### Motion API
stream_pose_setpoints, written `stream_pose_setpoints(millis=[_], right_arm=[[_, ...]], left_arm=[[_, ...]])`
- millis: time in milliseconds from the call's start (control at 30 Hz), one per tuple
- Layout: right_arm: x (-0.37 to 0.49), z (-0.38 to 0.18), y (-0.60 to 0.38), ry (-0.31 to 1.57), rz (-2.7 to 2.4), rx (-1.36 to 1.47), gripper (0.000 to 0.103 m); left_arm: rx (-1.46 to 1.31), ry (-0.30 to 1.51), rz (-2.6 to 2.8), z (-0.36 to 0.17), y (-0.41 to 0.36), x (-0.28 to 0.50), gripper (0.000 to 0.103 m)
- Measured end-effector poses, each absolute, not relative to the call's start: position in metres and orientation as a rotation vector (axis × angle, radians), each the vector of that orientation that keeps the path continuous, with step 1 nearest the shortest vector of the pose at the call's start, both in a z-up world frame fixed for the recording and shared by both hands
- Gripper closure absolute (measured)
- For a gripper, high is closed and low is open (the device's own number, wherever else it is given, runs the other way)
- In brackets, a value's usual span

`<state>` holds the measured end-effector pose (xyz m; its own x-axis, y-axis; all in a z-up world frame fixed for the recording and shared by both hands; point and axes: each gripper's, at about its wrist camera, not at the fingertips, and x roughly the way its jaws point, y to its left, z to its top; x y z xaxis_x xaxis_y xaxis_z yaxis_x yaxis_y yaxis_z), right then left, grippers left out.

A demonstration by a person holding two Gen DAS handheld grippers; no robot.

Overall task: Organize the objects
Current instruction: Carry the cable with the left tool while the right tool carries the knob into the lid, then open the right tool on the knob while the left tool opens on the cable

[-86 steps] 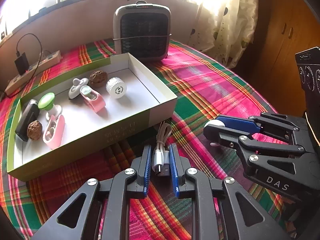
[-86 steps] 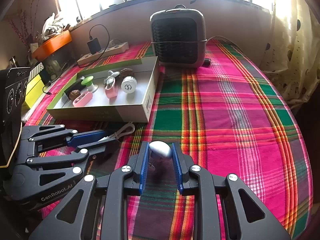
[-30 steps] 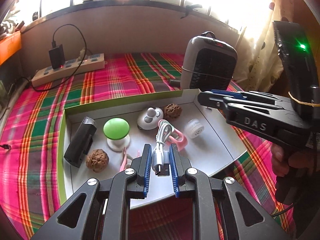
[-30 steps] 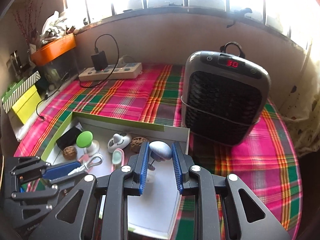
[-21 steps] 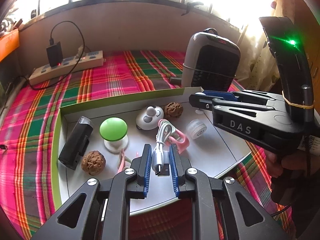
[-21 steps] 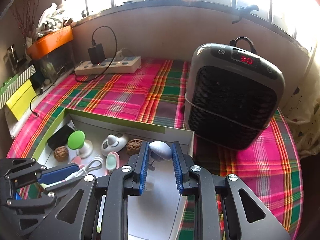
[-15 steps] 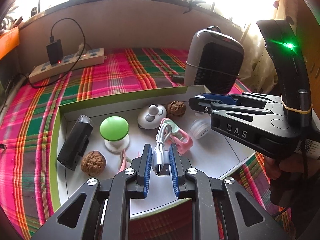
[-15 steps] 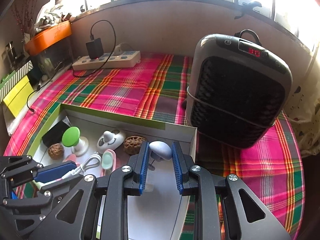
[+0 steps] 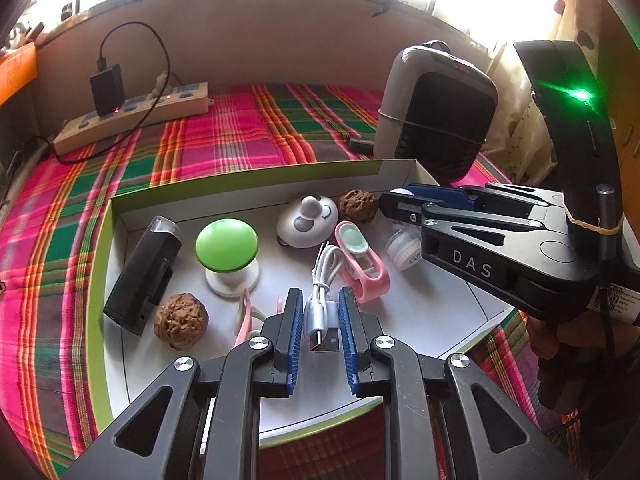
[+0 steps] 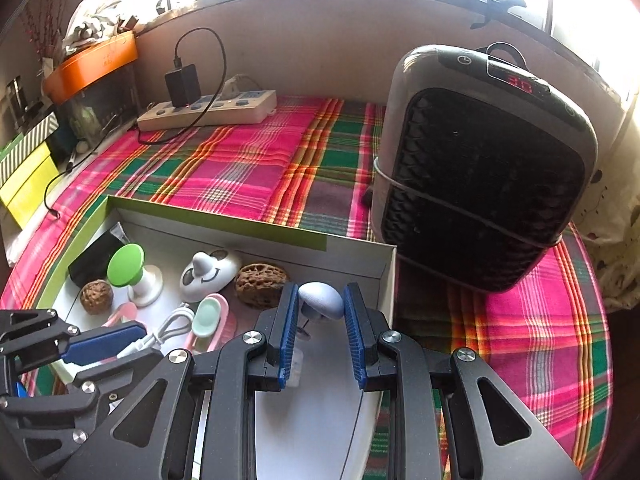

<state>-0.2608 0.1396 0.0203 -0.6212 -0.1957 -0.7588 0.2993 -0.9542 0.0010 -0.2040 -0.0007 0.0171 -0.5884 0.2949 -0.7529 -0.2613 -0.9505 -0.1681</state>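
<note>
- Tray: holds black case, walnut, green knob, pink clips.
- Left gripper: jaws clamped on white cable, above tray.
- Right gripper: jaws gripping grey egg-shaped piece over tray's right end.
- Heater: right, beyond tray.
</note>
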Motion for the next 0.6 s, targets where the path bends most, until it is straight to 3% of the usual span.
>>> stream_pose_setpoints(millis=[600], right_arm=[[-0.258,0.0195,0.1376,0.186,-2.597,1.194,0.078]], left_arm=[[-1.225,-0.065,2.539,0.0163,0.0003,-0.2048,0.087]])
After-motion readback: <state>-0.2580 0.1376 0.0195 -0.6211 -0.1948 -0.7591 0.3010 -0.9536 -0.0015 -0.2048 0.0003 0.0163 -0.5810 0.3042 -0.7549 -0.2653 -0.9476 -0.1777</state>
